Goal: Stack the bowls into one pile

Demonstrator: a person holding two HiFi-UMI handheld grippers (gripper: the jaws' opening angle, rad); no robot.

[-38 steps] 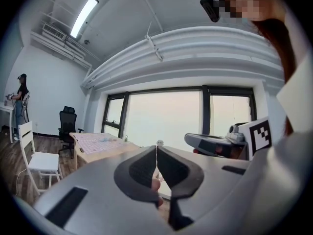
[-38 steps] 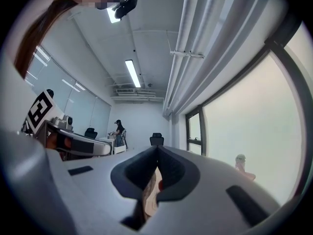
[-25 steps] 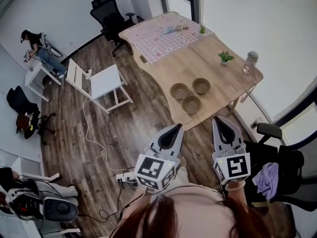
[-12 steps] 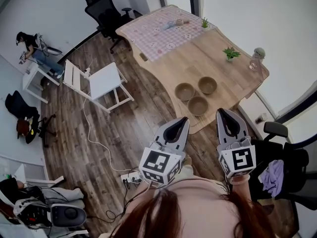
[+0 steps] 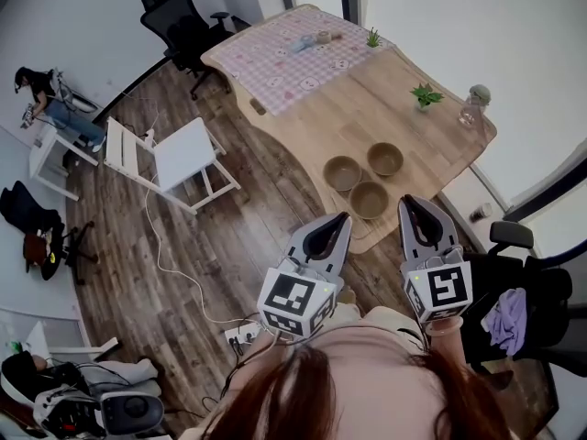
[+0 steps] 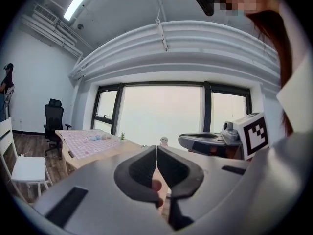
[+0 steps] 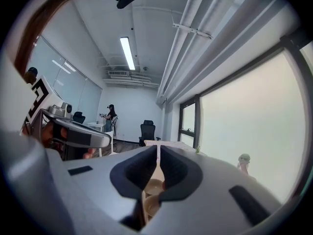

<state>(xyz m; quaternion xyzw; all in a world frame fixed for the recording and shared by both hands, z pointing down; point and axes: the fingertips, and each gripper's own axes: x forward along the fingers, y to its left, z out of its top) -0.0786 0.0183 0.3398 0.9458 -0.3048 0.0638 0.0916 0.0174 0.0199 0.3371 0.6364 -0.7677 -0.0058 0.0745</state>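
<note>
Between the jaws of the left gripper [image 6: 156, 149] there is nothing: its own view shows the two dark pads pressed together, tip to tip. The right gripper [image 7: 159, 149] is clenched the same way, empty, and both are held out in front of the person, short of the table [image 5: 367, 108].

The three bowls [image 5: 370, 200] sit apart from one another in a tight cluster near the table's curved near edge, none stacked yet. The closest one lies just ahead of the right gripper's tips.

The likely trouble is a reach made with the jaws closed. The tips would push a bowl instead of taking its rim, knocking it into its neighbours or toward the edge. A thin pinch on a sloping rim could also slip and tilt the bowl as it lifts.

The head view alone shows all three bowls, the checked cloth [image 5: 284, 58], the small plant [image 5: 426, 94] and the white chair [image 5: 179, 154]. The right gripper view catches only two bowls, low in the gap under its pads. The left gripper view shows none, only the cloth end of the table and the other gripper's marker cube [image 6: 254, 136].
</note>
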